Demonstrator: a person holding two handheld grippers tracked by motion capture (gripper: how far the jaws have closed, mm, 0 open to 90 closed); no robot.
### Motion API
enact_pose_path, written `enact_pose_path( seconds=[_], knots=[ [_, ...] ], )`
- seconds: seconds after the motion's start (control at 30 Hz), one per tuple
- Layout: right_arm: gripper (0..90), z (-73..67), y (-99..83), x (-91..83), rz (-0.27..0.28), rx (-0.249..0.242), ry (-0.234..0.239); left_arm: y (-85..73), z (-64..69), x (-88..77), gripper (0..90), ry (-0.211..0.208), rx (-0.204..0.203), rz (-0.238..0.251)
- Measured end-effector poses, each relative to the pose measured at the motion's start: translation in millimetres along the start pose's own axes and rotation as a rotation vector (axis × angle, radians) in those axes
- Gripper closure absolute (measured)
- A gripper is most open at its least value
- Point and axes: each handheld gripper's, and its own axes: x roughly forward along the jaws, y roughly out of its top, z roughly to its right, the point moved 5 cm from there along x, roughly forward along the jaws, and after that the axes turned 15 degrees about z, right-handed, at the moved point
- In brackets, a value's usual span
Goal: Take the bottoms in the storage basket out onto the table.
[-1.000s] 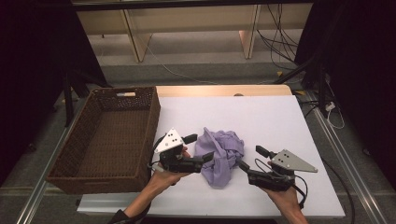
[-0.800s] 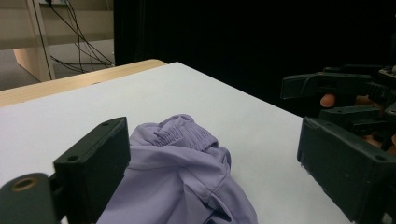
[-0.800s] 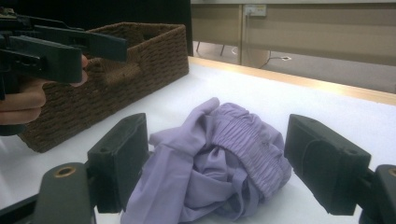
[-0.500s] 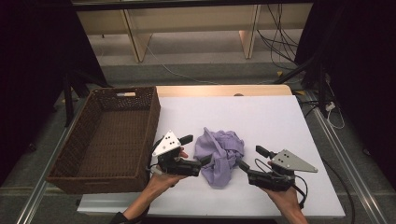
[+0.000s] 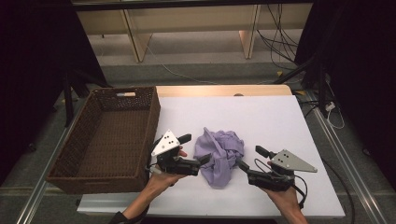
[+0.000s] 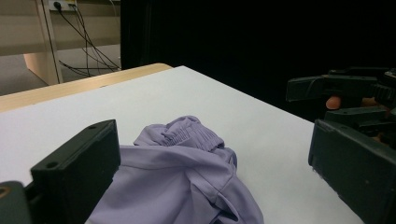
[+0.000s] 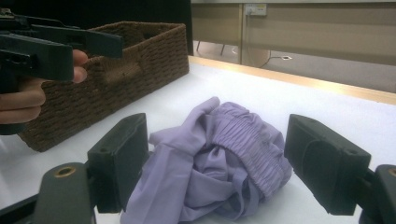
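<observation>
High view: purple cloth (image 5: 219, 156) lies crumpled on the white table (image 5: 261, 116), near the front edge, between the two grippers. Basket (image 5: 105, 135) sits at the table's left side, well apart from the cloth.

Left gripper (image 5: 195, 150) is just left of the cloth, tips pointing at it. Its jaws have just been opening and now stand spread. One tip is at the cloth's left edge; can't tell from above whether it touches.

Left gripper view: cloth (image 6: 187, 177) lies between the two spread jaws, closer to the left-hand one, and looks to run up against it. Other jaw is clear of the fabric. No pinch. Right gripper shows at the far right edge.

Right gripper (image 5: 250, 159) is just right of the cloth, tips aimed at it, lower tip at the fabric's right edge.

Right gripper view: jaws wide apart, cloth (image 7: 219, 158) bunched between them, elastic waistband facing up. Left-hand jaw looks to meet the fabric; right-hand jaw stands just beside it with a small gap. Nothing clamped. Basket (image 7: 126, 70) and left gripper in the background.
</observation>
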Motion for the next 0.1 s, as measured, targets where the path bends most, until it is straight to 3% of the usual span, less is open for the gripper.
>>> enact_pose_path(
  seconds=[0.1],
  knots=[
    [22.9,0.0,-0.1,0.1,-0.001,-0.002,0.001,-0.1,-0.1,0.1,2.1,0.0,-0.001,-0.001]
  ],
)
